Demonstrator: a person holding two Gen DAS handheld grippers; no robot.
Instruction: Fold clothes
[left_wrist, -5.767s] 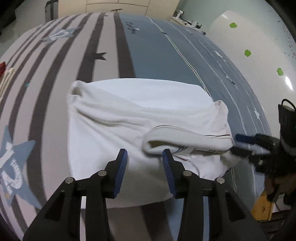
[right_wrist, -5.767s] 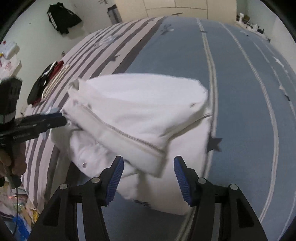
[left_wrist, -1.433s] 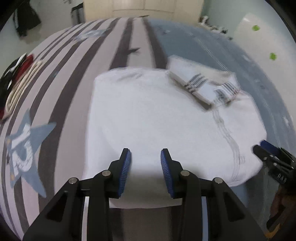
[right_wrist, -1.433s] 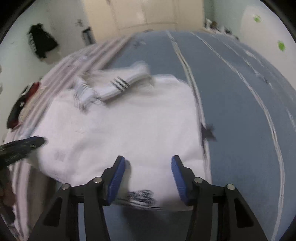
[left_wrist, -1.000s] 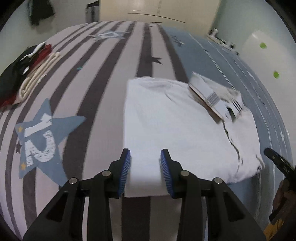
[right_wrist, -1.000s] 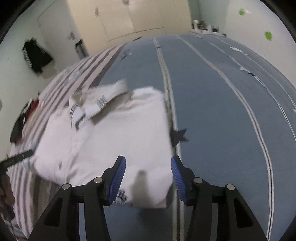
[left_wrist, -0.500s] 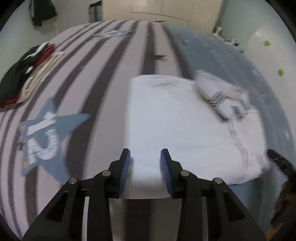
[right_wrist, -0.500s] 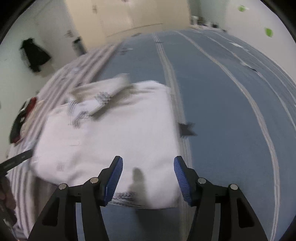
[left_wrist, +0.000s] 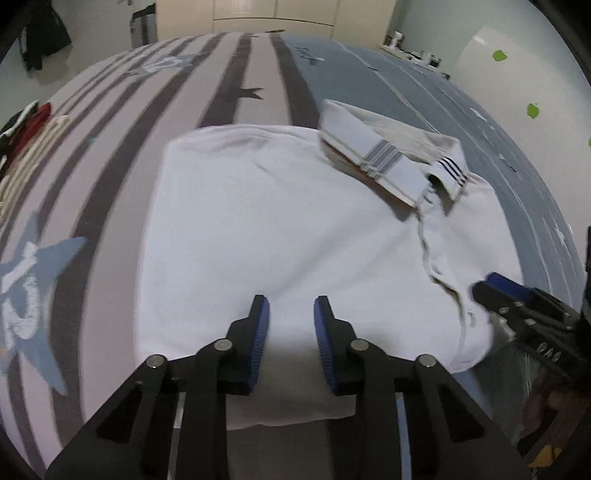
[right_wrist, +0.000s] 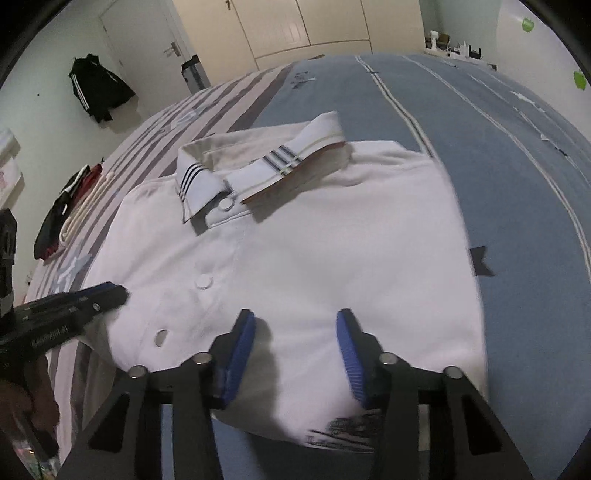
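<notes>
Shirt: I am looking at a white polo shirt (right_wrist: 295, 251) lying face up on the bed (right_wrist: 517, 184), folded into a rough rectangle, its striped collar (right_wrist: 258, 166) at the far end and the button placket running down toward me.
Left hand-held gripper: I am holding the left hand-held gripper (left_wrist: 291, 325) over the near edge of the shirt; its jaws are closing and standing narrow, with shirt fabric under the gap, and I cannot tell whether the pads are pressing on cloth.
Right hand-held gripper: I am holding the right hand-held gripper (right_wrist: 295, 354) over the near hem on the other side; its jaws are closing too, standing wider than the left, with the hem lying below them and not visibly pinched.
Done: I am judging that the sleeves and sides are already tucked in, since no sleeve is showing.
Left: I am judging that one more fold remains, the near hem going up toward the collar.
Other clothes: I am seeing a small pile (right_wrist: 70, 210) near the bed's left edge, well apart from the shirt.
</notes>
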